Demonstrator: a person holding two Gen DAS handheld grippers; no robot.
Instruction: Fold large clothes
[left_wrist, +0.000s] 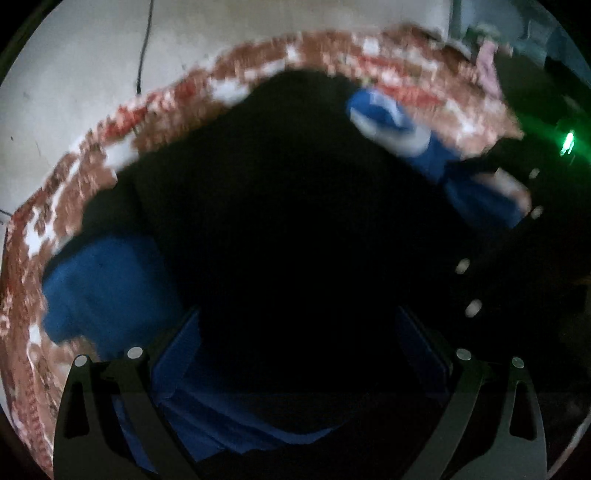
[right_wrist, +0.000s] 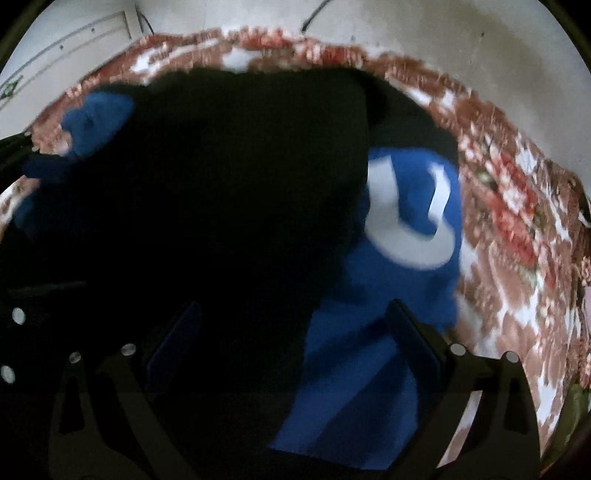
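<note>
We've both claws, left (left_wrist: 295, 354) & right (right_wrist: 295, 347), spread open over the black-blue garment (right_wrist: 388, 295) mid-frame, w/ blur hinting speed, so we risk pinching one layer only.

The left gripper (left_wrist: 297, 347) is built from 2 dark, matte black finger arms that curve inward, each pierced by an elongated slot. Round silver screw heads are seen near the top of each arm, 2 per side. Blue pads (left_wrist: 173, 354) are fitted on the inner faces. The right gripper (right_wrist: 291, 339) is made the same way: black slotted arms, silver screws, and dark blue inner pads (right_wrist: 417, 339), somewhat blurred.
</note>
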